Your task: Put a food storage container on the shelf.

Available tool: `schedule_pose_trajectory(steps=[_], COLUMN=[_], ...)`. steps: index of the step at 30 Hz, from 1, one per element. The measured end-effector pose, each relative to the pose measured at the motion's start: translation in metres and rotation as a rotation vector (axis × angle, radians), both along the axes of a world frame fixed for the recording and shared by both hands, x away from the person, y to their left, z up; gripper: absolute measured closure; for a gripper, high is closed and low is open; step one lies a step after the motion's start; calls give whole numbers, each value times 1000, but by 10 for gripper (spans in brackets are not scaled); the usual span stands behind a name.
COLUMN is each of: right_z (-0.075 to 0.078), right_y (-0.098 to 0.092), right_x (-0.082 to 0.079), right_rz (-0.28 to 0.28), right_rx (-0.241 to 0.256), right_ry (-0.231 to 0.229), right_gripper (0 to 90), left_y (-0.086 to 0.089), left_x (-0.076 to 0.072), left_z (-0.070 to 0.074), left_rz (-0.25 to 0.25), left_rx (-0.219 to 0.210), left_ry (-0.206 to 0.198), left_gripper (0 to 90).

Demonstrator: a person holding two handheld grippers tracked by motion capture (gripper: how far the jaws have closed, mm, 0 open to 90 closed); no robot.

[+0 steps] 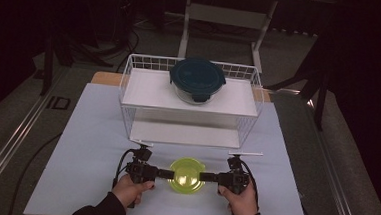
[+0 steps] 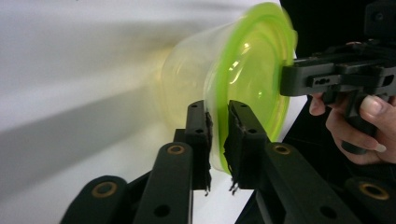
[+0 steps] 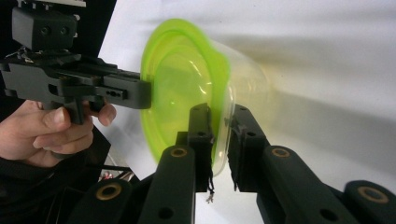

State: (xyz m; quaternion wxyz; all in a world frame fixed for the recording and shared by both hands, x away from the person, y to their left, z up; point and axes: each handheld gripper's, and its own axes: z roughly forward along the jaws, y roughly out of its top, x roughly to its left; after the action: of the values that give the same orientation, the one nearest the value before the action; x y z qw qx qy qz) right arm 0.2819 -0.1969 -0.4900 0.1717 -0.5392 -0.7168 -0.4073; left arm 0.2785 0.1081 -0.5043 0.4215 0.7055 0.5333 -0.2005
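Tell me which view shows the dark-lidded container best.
The high view: the container sits whole on the top shelf of the wire rack, its dark lid on. Both gripper views look at the green bowl instead.

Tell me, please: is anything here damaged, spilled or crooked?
Nothing is spilled or crooked. One small flaw: the pads of the left gripper look frayed, with loose threads at their lower ends. Both it and the right gripper pinch the green container's rim evenly.

Left gripper [image 1: 167, 174] and right gripper [image 1: 203, 177], jaws clamped, facing inward.
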Motion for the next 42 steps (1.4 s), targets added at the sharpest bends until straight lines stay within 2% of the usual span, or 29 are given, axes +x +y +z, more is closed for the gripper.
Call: schedule_pose_trajectory(steps=[2,7,13,15,20,24,35,37,38,39,40,42], right_z=[2,7,19,23,35,46,83,89,98,102,106,114], right_y=[1,1,3,3,3,3,6,6,7,7,8,8], right_x=[-1,-1,-3,-3,-4,-6,-5,-5,-4,-4,-3,-2], right_rz=[5,8,16,15,16,15,30,30,30,31,31,31], right_rx=[-10,15,11,15,27,23,34,37,36,40,42,47], right_ry=[-16,-23,-61,-67,-92,-113,-171,-179,-194,-199,-205,-217], right_gripper=[813,813,813,813,813,813,813,813,813,813,813,813], left_y=[1,3,4,4,6,6,10,10,12,12,12,13], left_x=[-1,-2,-3,-4,-5,-6,-8,-8,-8,-8,-8,-8], left_z=[3,15,29,31,47,60,100,100,113,113,122,130], left_rz=[2,1,-8,-6,-6,-11,3,3,8,8,11,13], left_rx=[-4,5,19,19,3,20,7,7,5,5,9,6], left_ry=[-12,-50,-90,-94,-125,-155,-212,-212,-235,-235,-252,-265], left_gripper=[801,805,805,806,806,806,806,806,806,806,806,806])
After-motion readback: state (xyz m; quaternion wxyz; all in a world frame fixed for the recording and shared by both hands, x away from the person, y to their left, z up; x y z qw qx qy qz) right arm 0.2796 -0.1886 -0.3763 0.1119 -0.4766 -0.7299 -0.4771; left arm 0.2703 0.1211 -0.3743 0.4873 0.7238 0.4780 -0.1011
